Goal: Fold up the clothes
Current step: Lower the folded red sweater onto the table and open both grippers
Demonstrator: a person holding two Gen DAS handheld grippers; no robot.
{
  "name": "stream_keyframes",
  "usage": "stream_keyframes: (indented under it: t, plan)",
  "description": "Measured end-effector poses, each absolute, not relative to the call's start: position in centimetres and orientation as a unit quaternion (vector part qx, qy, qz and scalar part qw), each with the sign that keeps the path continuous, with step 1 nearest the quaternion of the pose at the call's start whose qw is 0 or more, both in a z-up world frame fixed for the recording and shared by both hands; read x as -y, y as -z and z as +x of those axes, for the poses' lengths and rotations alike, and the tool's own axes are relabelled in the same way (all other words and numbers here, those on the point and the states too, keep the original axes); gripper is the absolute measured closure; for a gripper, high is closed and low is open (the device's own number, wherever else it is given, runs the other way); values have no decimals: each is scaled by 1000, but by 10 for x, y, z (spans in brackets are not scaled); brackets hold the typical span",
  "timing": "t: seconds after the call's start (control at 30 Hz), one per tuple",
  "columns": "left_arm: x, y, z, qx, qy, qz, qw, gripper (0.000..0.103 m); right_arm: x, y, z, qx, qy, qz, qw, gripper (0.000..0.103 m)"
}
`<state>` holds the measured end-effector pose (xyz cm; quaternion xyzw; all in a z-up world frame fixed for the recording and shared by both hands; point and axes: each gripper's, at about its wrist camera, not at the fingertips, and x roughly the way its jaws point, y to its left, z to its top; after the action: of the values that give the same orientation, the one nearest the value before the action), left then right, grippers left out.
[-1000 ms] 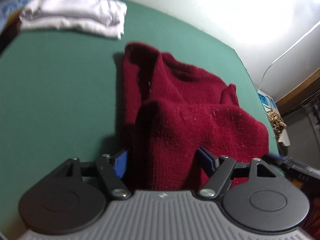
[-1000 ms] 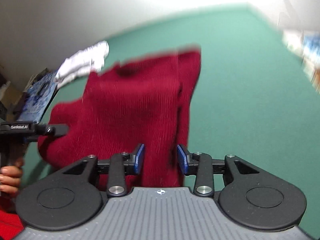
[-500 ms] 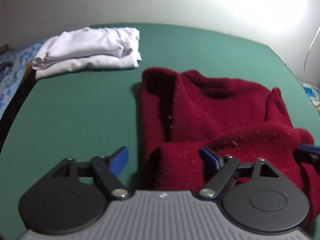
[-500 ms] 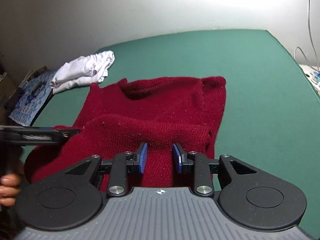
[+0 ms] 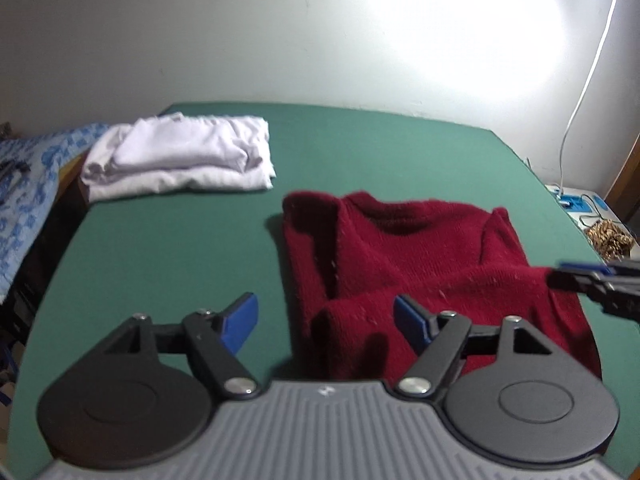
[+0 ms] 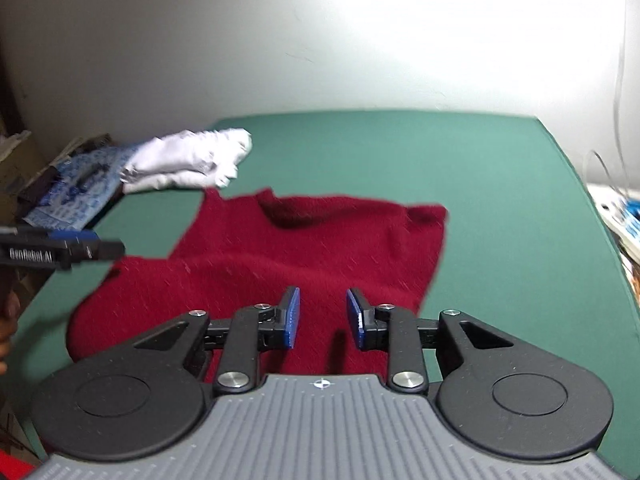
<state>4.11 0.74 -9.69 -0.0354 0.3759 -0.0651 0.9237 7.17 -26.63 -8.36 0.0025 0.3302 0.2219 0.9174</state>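
Note:
A dark red knitted sweater (image 5: 420, 264) (image 6: 300, 256) lies on the green table (image 5: 160, 260) with its near part folded up over its body. My left gripper (image 5: 324, 318) hovers at the sweater's near left corner. Its jaws are wide and closing, with the fold's edge and bare table between them and no pad pressing on cloth. In the right wrist view the left gripper (image 6: 112, 248) shows side-on at the left. My right gripper (image 6: 324, 316) is over the sweater's near right part, open by a narrow gap with nothing pinched. Seen from the left wrist, the right gripper (image 5: 560, 276) reaches the sweater's right edge.
A stack of folded white clothes (image 5: 180, 156) (image 6: 188, 160) sits at the table's far left. A blue patterned cloth (image 5: 28, 184) lies beyond the left edge. A white cable (image 5: 588, 80) hangs on the wall, with clutter (image 5: 608, 236) off the right edge. A hand (image 6: 8, 320) shows at the left.
The left gripper let go of the sweater's fold and drew back. The right gripper's jaws narrowed and came off the cloth. The sweater now lies folded on the table.

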Motion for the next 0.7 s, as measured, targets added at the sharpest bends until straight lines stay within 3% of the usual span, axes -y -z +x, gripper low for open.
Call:
stream_keyframes:
  t: [0.17, 0.3, 0.57, 0.7]
  plan:
    - [10, 130, 57, -389, 8, -15, 921, 10, 256, 110, 102, -347, -201, -8, 916, 73]
    - [27, 133, 69, -359, 8, 51, 932, 10, 275, 117, 105, -354, -199, 36, 913, 72]
    - [-2, 130, 63, -378, 25, 9, 925, 9, 279, 103, 78, -332, -196, 28, 922, 73]
    - [-9, 101, 33, -337, 30, 24, 941, 19, 297, 76, 46, -314, -199, 38, 928, 76]
